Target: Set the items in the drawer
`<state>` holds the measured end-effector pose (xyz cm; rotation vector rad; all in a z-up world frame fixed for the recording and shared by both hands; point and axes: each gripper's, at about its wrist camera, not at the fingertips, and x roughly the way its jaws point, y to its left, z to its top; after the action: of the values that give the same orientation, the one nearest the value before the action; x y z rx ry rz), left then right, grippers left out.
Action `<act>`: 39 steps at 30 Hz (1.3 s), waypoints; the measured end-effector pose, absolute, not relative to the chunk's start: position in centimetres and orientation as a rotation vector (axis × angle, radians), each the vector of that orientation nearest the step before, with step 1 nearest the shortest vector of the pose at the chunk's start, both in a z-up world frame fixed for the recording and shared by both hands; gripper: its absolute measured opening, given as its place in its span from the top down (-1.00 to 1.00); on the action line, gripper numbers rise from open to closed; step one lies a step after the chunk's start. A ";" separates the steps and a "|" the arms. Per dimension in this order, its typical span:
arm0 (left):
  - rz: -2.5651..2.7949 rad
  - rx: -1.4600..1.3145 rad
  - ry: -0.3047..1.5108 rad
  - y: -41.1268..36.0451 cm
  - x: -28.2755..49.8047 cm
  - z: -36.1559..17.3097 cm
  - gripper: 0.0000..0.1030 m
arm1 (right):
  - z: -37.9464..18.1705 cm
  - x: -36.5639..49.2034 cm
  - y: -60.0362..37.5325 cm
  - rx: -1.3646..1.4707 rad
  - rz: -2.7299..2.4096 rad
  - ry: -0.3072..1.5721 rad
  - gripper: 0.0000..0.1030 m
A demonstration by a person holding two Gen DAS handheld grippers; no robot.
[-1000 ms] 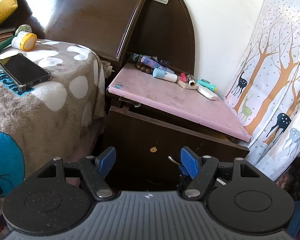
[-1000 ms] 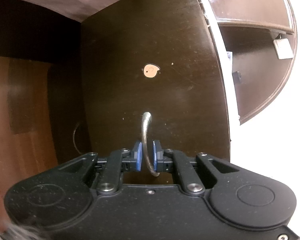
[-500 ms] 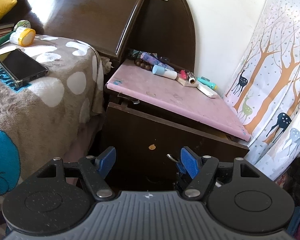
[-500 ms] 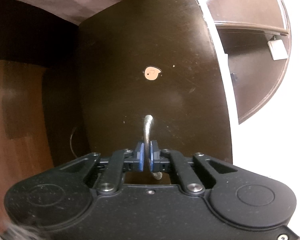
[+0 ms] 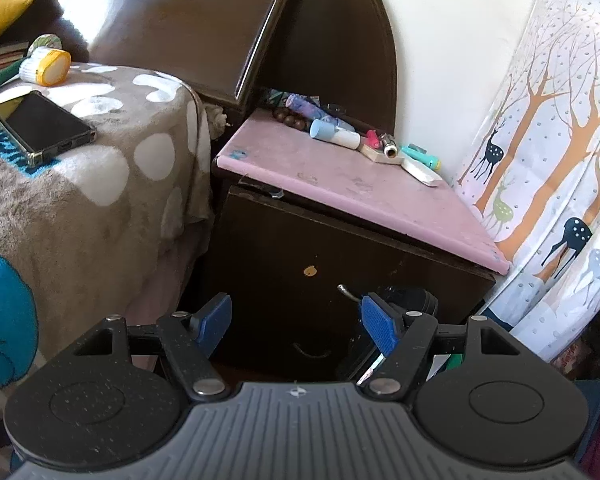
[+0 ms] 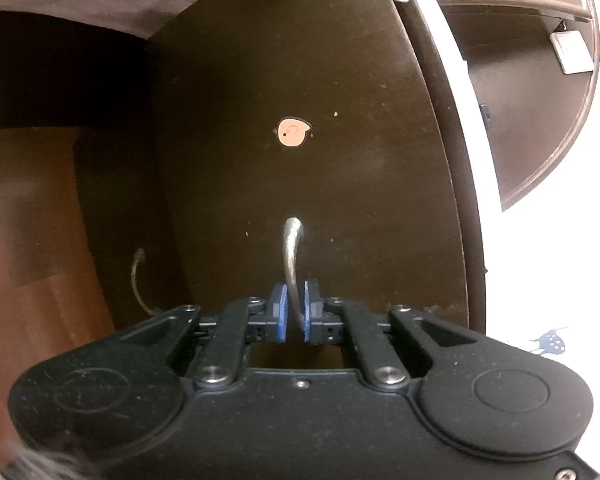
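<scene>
The dark wooden drawer front [image 6: 308, 168] of the nightstand carries a curved metal handle [image 6: 291, 252] and a small orange sticker [image 6: 294, 132]. My right gripper [image 6: 294, 314] is shut on the drawer handle, blue pads on both sides of it. In the left wrist view the drawer front [image 5: 300, 248] stands pulled out a little under the pink top [image 5: 340, 176], with the handle [image 5: 346, 291] and the right gripper's body [image 5: 412, 300] at it. My left gripper [image 5: 296, 322] is open and empty, held back from the drawer.
Several small items lie at the back of the pink top: a light-blue tube [image 5: 332, 133], beads [image 5: 290, 118], a teal pen [image 5: 422, 156]. A bed with a spotted blanket [image 5: 80, 168] holds a phone [image 5: 40, 126]. A tree-print curtain [image 5: 552, 168] hangs right.
The drawer front has come out a little with my right gripper clamped on its handle. The left gripper has drawn back, so the nightstand looks farther away.
</scene>
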<state>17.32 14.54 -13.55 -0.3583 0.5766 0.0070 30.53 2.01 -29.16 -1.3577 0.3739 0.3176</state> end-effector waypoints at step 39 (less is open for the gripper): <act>0.089 -0.189 0.707 10.0 16.8 -15.9 -0.76 | -13.3 25.7 -9.0 -0.472 0.212 0.844 -0.72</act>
<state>16.76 9.96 -15.88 -0.1885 0.7070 0.0887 25.65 -9.02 -13.29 -0.4722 0.8440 0.2121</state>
